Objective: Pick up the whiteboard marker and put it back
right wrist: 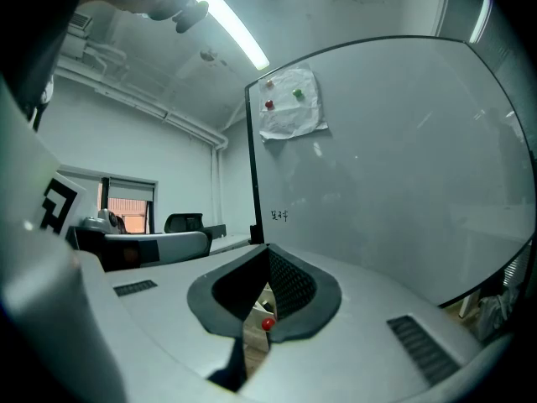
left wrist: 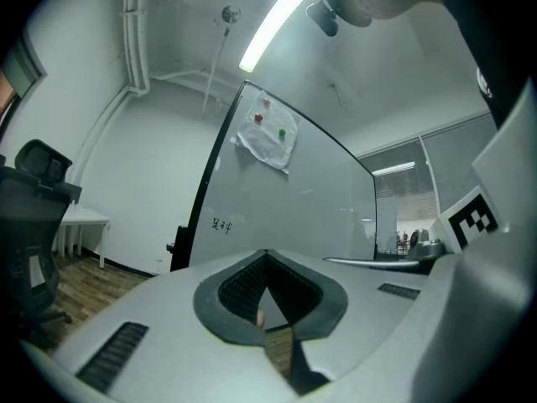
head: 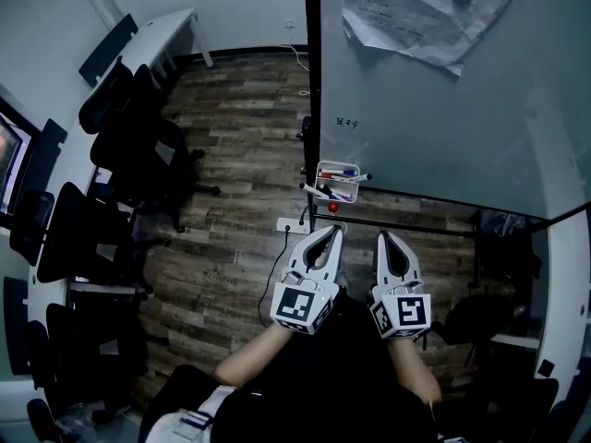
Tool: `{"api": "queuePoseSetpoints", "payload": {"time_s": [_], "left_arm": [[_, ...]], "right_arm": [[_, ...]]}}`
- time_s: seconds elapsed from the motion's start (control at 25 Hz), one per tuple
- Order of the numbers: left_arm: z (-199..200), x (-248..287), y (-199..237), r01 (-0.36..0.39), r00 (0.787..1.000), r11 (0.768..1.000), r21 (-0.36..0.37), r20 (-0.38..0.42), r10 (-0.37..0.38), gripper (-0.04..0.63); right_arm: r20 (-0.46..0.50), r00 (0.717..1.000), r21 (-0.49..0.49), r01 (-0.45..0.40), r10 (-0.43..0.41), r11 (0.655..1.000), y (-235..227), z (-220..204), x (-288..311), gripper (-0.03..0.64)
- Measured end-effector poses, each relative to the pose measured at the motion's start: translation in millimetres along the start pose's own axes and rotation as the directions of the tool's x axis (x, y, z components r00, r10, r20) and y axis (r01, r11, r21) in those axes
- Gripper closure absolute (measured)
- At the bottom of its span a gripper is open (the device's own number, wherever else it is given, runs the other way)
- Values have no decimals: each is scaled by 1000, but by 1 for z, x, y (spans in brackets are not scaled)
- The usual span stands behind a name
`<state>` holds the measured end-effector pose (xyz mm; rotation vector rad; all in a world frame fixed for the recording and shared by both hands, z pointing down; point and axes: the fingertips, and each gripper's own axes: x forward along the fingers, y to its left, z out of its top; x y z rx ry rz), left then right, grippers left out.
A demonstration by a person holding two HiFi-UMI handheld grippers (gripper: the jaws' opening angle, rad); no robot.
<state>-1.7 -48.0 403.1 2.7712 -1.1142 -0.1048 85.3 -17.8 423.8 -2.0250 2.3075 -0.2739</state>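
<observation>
Whiteboard marker, seemingly blue-capped, lying level in white tray

- We see a dim, blue-grey room in all three views, lit by a ceiling strip light.
- The strip blows out to white; the whiteboard carries a soft sheen.
- The wooden floor lies shadowy and dark.
- Fisheye bending and black vignette ring the edges.
- The left tool and right tool look soft up close.

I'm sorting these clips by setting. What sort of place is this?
Probably an office or meeting room: a standing whiteboard with a marker tray, office chairs beside a white desk.
</observation>
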Motion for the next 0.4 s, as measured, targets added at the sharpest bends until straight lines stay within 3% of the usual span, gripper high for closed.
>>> {"api": "queuePoseSetpoints", "payload": {"time_s": [0.4], "left_arm": [[0,-6,-2,3,1000,1000,8,-7,-3,588]], "right_arm": [[7,1000,-5,-8,8,1000,7,2,-4,603]]}}
